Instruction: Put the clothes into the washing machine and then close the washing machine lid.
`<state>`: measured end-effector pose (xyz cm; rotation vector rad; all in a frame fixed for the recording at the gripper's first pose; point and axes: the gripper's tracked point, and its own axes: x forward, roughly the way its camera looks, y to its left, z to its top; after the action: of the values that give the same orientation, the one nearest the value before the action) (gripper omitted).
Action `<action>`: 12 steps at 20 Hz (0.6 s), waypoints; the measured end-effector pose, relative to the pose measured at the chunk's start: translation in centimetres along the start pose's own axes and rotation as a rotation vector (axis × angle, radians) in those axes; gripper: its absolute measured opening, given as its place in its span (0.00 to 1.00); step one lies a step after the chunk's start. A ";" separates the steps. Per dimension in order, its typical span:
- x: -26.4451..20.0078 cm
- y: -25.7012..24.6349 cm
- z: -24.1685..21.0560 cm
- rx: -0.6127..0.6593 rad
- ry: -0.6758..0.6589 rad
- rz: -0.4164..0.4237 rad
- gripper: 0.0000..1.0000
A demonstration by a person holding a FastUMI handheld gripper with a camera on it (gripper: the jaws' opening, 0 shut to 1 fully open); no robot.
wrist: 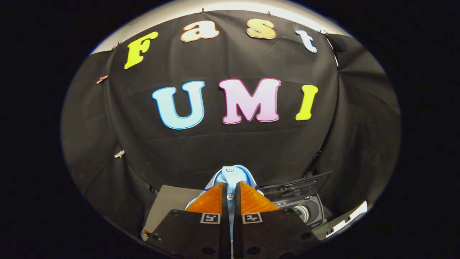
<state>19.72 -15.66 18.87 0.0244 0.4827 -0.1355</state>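
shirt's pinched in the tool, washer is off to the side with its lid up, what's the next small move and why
Probably carry the light blue buttoned shirt sideways until it hangs over the washing machine. The tool is shut on the shirt and lifted, while the machine sits below and to one side with its lid raised, so the opening looks ready but the shirt is not above it yet.

Gripper [230, 192]: 2 ridged wedge jaws on dark screwed plates, each bearing 1 square marker.
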 end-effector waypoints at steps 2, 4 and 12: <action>0.3 -2.7 0.6 -0.004 -0.010 -0.030 0.07; 0.4 -5.7 1.1 -0.017 -0.026 -0.065 0.08; 2.1 -15.8 1.2 -0.001 -0.018 -0.164 0.08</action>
<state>19.97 -31.62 19.11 -0.0179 0.4663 -0.2962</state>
